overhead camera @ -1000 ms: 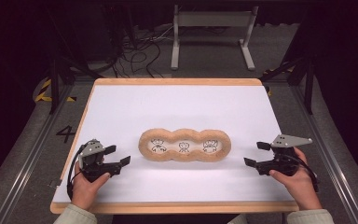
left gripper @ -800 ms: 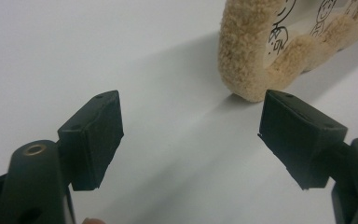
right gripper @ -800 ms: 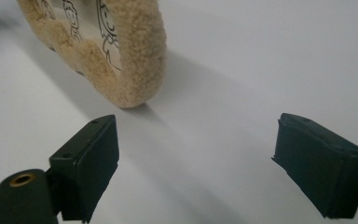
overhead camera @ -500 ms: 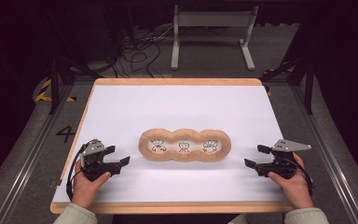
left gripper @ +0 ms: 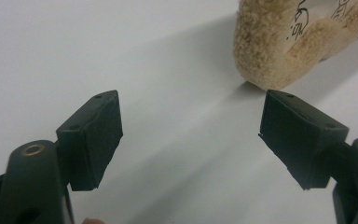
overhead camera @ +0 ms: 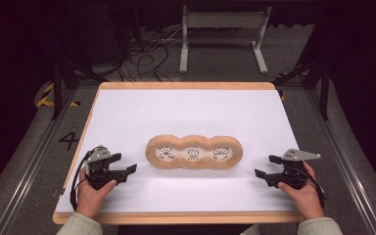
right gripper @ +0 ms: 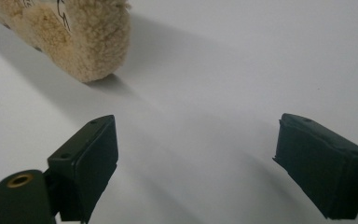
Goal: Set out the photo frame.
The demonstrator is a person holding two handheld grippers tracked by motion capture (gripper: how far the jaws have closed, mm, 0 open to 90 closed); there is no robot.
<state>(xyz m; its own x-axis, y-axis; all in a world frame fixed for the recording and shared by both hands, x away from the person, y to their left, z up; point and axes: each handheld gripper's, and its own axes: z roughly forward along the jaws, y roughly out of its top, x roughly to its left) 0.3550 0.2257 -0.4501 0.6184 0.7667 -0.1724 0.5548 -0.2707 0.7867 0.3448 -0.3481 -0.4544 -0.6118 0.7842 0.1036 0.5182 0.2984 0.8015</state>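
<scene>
One fuzzy tan three-ring pad (overhead camera: 194,152), its three white hollows each bearing a drawing, lies on the table (overhead camera: 186,110) between two tools, left tool (overhead camera: 125,172) and right tool (overhead camera: 267,166), both spread and empty.

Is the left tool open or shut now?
Open. In the left gripper view, the left tool has its two black pads wide apart with bare white table between them, beside the fuzzy tan object.
</scene>
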